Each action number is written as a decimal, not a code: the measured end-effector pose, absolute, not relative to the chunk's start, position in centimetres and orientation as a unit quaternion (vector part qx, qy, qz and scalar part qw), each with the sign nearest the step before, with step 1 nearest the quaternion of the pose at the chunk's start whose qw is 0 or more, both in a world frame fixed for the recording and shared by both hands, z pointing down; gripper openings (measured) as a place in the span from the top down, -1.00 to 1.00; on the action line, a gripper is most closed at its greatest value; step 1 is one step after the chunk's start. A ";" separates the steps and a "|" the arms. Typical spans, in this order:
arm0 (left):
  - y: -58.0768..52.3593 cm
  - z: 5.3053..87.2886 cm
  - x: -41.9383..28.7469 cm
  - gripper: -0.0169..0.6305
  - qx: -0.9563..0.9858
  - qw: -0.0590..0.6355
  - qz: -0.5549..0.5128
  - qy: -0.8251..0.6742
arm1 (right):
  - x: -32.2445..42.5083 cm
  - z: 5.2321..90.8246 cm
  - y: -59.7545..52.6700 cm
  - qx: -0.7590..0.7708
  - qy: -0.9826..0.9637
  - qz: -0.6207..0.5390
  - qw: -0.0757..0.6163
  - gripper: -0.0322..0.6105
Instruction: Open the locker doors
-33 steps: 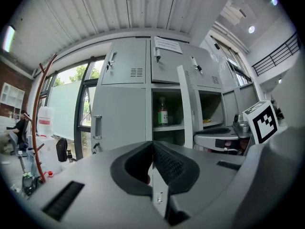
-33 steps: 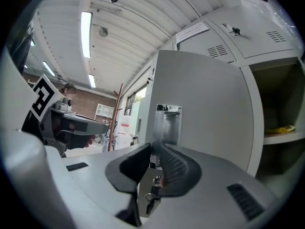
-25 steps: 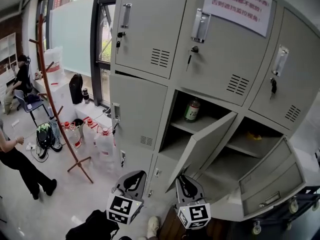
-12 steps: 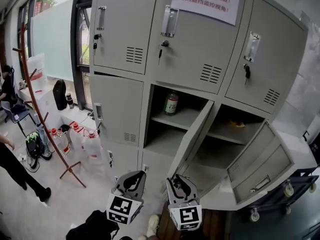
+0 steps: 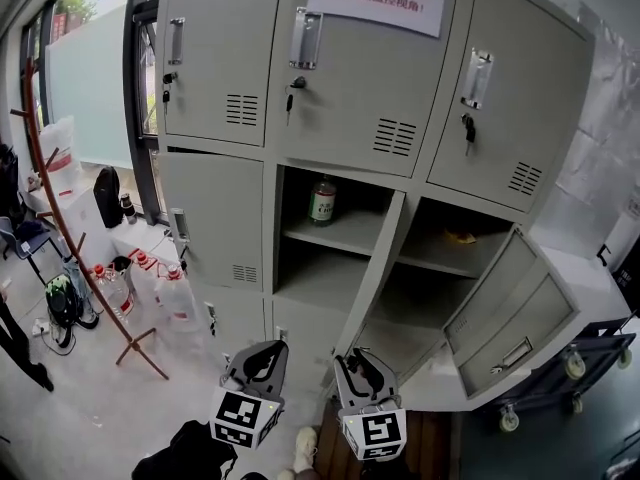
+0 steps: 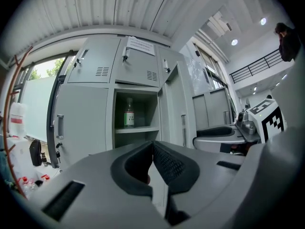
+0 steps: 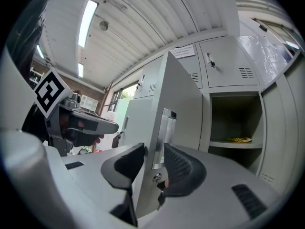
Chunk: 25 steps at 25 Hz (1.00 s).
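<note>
**Head view.** The lockers (image 5: 350,88) fill the upper and middle of the frame. In the middle row, the middle door (image 5: 378,268) stands swung out edge-on toward the camera. The right door (image 5: 500,308) hangs wide open at centre right. The left door (image 5: 215,218) of that row and the three top doors are shut, so I judge the task only partly done. Both grippers sit side by side at bottom centre, held level and aimed at the lockers, with their marker cubes toward the camera. The left gripper (image 5: 262,356) is below the shut left door. The right gripper (image 5: 356,363) is just at the foot of the middle door.

**Left gripper view.** The left gripper (image 6: 152,146) is clenched, its pads meeting with nothing between them. A bottle (image 6: 128,116) stands on the open shelf at centre.

**Right gripper view.** The jaws of the right gripper (image 7: 153,151) have just been opening and now stand apart. The middle door's handle (image 7: 166,128) shows in the gap, but neither pad presses on it, so the door is released. A key (image 7: 158,180) hangs in the lock just under the handle.

**Risk.** The freed door may drift back toward shut. With the spread jaws so close to the door, pulling away carelessly could snag the key or knock the door's edge.
</note>
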<state>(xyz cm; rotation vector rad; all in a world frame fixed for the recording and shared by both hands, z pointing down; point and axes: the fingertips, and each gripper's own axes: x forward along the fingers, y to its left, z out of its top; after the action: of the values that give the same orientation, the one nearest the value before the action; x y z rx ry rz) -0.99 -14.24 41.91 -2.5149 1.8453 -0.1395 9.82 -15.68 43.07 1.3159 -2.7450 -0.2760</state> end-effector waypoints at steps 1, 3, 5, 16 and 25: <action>-14.3 41.9 -0.6 0.87 -0.808 0.010 -0.046 0.588 | 10.3 43.1 -15.6 0.433 -0.896 -0.090 0.042 0.44; -14.5 42.1 0.3 0.87 -0.813 0.010 -0.047 0.580 | 11.3 43.0 -15.4 0.443 -0.891 -0.091 0.040 0.45; -14.7 42.1 1.1 0.87 -0.818 0.008 -0.048 0.573 | 12.4 43.0 -15.1 0.454 -0.885 -0.093 0.043 0.48; -15.0 42.4 4.8 0.87 -0.843 0.010 -0.049 0.536 | 19.5 43.3 -15.3 0.535 -0.840 -0.083 0.044 0.61; -15.0 42.5 5.3 0.87 -0.846 0.008 -0.046 0.532 | 21.0 43.3 -15.8 0.549 -0.830 -0.082 0.045 0.63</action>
<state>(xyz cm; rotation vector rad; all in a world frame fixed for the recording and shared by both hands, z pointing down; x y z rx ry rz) 5.26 -15.04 42.54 -2.6426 1.6618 -0.1452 20.95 -15.75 43.26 1.6782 -2.5366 -0.2511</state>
